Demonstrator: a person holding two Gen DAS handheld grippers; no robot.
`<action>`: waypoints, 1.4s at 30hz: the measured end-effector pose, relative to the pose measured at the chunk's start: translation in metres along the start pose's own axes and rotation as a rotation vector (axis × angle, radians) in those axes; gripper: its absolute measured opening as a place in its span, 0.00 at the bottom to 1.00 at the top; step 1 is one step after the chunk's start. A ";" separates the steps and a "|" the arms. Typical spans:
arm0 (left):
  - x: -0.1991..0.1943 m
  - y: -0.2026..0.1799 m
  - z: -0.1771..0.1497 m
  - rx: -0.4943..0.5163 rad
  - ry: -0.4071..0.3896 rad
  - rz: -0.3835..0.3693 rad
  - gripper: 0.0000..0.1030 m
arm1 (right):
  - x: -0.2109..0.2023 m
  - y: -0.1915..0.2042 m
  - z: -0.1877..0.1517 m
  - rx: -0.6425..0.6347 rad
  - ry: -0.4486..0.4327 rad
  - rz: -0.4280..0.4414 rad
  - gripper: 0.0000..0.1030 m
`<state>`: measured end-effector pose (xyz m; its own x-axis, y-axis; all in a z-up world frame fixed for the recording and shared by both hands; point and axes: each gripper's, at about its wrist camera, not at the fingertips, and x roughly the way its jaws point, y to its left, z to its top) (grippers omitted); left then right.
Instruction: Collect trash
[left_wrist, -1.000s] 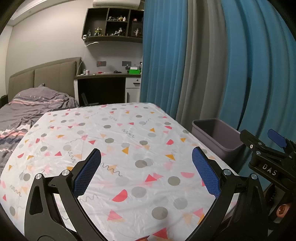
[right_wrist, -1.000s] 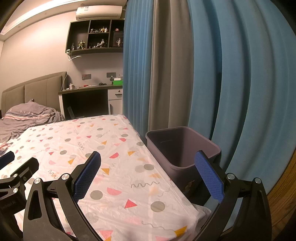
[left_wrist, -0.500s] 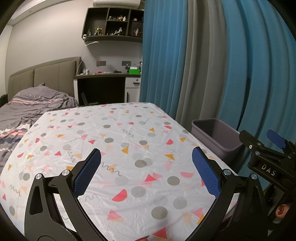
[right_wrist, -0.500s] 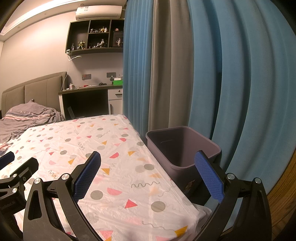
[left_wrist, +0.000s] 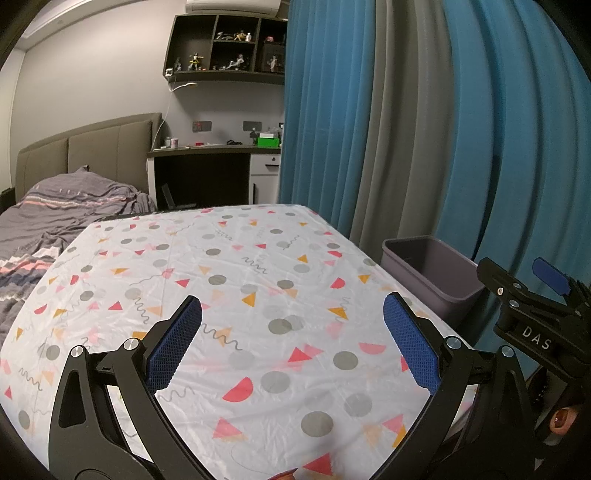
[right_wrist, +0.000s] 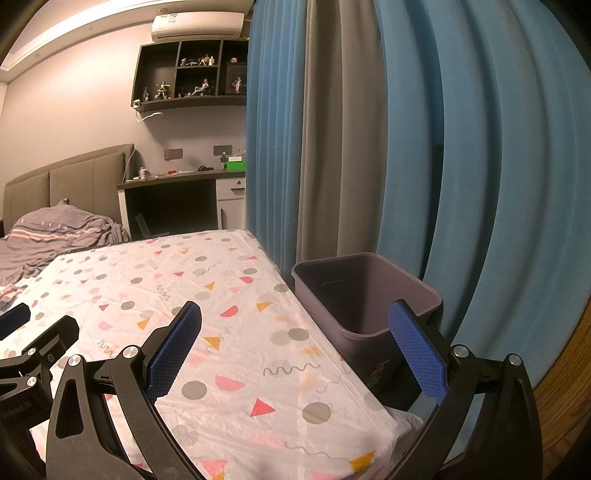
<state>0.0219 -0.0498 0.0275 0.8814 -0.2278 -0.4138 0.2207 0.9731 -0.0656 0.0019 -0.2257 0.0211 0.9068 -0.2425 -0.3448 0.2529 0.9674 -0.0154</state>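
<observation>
Both hand-held grippers (left_wrist: 291, 339) (right_wrist: 294, 341) apart above patterned tablecloth (left_wrist: 240, 280), bin (right_wrist: 354, 291) beside curtains (right_wrist: 369, 129).

Dim, even indoor lighting with a warm cast in the right wrist view, a ceiling light strip (right_wrist: 74, 22) glowing overhead, focus sharp throughout, strong fisheye curvature and dark vignetting at edges.

The tablecloth (left_wrist: 258, 295) is white with grey dots, pink and orange triangles. The bin (right_wrist: 354, 295) is purple-grey. The curtains (right_wrist: 461, 147) are blue and grey.
</observation>
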 end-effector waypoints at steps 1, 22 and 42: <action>0.000 0.001 0.000 0.001 -0.001 0.000 0.94 | 0.000 0.000 0.000 0.000 0.000 0.001 0.94; 0.000 -0.001 0.001 0.002 0.008 -0.002 0.94 | 0.001 -0.001 0.000 0.003 0.000 0.002 0.94; -0.007 0.000 0.006 0.002 -0.039 0.002 0.55 | 0.001 0.003 0.003 0.006 0.010 0.004 0.94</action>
<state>0.0181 -0.0484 0.0358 0.8972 -0.2275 -0.3784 0.2203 0.9734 -0.0629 0.0046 -0.2236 0.0230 0.9045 -0.2378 -0.3539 0.2510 0.9679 -0.0087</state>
